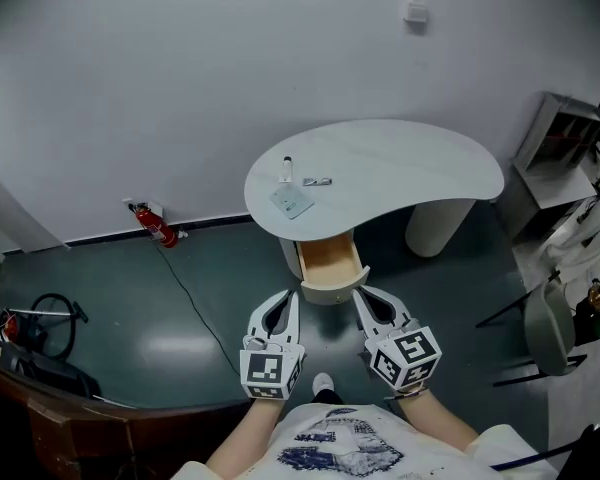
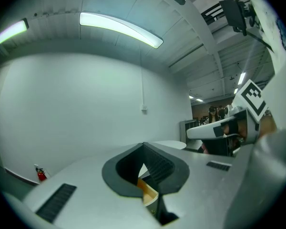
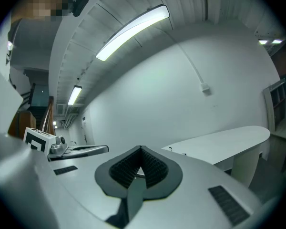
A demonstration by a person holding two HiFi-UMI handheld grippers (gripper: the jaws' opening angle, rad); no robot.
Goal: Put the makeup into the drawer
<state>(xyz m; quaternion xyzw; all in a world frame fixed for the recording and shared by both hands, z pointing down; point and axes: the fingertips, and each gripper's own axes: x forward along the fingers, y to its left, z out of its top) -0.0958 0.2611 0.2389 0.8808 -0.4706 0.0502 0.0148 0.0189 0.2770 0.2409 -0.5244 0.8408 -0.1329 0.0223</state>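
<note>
A white kidney-shaped table (image 1: 420, 168) carries the makeup: a small upright bottle (image 1: 287, 168), a little metallic piece (image 1: 317, 181) and a flat pale packet (image 1: 292, 202). Under the tabletop a wooden drawer (image 1: 331, 265) stands pulled out and looks empty. My left gripper (image 1: 291, 298) and right gripper (image 1: 359, 295) hover side by side just short of the drawer's front, both shut with nothing in them. In the left gripper view the shut gripper (image 2: 144, 148) points at the drawer (image 2: 148, 193). In the right gripper view the shut gripper (image 3: 141, 150) points toward the table (image 3: 219, 140).
A red fire extinguisher (image 1: 158, 228) leans at the wall on the left, with a cable trailing over the dark floor. Dark equipment (image 1: 40, 338) sits at the lower left. A chair (image 1: 548, 330) and a grey shelf unit (image 1: 560, 148) stand to the right.
</note>
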